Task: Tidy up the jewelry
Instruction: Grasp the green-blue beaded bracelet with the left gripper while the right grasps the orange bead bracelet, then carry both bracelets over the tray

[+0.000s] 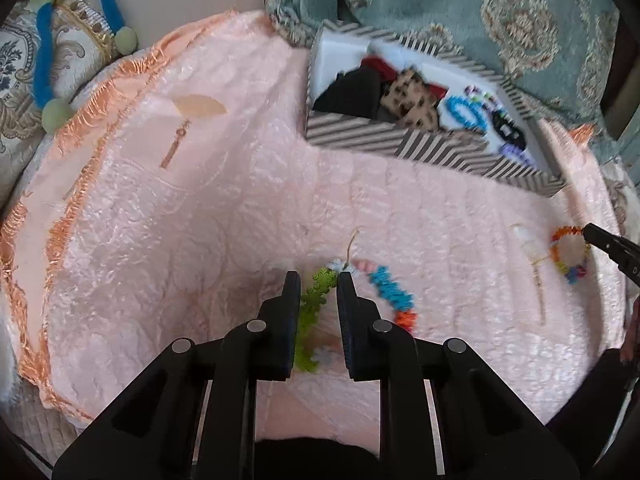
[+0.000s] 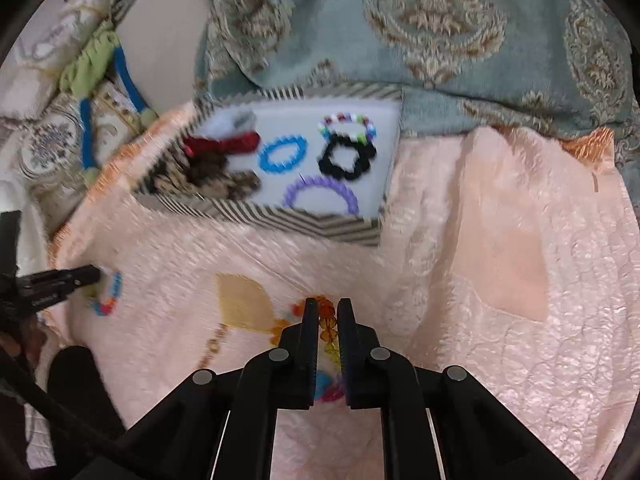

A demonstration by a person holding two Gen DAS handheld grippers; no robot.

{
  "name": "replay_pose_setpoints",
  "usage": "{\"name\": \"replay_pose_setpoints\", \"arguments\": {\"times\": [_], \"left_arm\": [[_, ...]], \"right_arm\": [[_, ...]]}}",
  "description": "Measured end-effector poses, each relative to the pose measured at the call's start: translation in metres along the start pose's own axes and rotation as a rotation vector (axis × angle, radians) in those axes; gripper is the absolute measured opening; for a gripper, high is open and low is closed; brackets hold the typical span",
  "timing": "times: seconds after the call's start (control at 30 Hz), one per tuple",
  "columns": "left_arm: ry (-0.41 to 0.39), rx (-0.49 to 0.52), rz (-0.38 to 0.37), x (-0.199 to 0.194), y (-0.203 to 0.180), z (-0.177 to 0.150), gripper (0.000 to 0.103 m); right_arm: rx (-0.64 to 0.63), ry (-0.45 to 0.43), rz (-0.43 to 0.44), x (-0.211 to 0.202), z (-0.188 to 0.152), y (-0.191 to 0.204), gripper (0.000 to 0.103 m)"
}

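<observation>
On the peach quilted cloth (image 1: 200, 220), the left gripper (image 1: 319, 280) has its jaws drawn in on the green stretch of a bead bracelet (image 1: 390, 290), a loop whose long axis runs from near the camera away toward the striped box (image 1: 400, 146). The right gripper (image 2: 324, 306) pinches the amber end of a multicoloured bead bracelet (image 2: 326, 322), which lies lengthwise along its fingers, pointing at the box, where blue, black and purple rings lie flat.
</observation>
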State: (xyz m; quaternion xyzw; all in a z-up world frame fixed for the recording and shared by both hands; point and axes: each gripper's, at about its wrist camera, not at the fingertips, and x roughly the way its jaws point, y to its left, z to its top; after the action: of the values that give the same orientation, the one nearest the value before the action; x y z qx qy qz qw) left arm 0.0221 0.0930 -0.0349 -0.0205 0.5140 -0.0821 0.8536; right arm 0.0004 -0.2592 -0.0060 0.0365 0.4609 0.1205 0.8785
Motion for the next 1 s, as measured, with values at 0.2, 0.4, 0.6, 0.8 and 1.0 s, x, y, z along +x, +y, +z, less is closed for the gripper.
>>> {"name": "replay_pose_setpoints", "arguments": {"times": [0.2, 0.4, 0.6, 0.8, 1.0], "left_arm": [[-0.090, 0.025, -0.019, -0.040, -0.015, 0.010, 0.017], [-0.146, 0.041, -0.028, -0.069, -0.026, 0.023, 0.017], [-0.200, 0.070, -0.001, -0.086, -0.039, 0.037, 0.017], [-0.218, 0.108, 0.013, -0.089, -0.058, 0.049, 0.017], [-0.230, 0.138, 0.018, -0.085, -0.075, 0.060, 0.017]], "right_arm": [[-0.013, -0.077, 0.037, -0.037, 0.015, 0.010, 0.008], [-0.027, -0.134, 0.046, -0.064, 0.025, 0.017, 0.008], [-0.037, -0.149, 0.043, -0.074, 0.028, 0.019, 0.008], [-0.044, -0.156, 0.039, -0.076, 0.033, 0.019, 0.008], [-0.054, -0.156, 0.037, -0.074, 0.041, 0.020, 0.009]]}}
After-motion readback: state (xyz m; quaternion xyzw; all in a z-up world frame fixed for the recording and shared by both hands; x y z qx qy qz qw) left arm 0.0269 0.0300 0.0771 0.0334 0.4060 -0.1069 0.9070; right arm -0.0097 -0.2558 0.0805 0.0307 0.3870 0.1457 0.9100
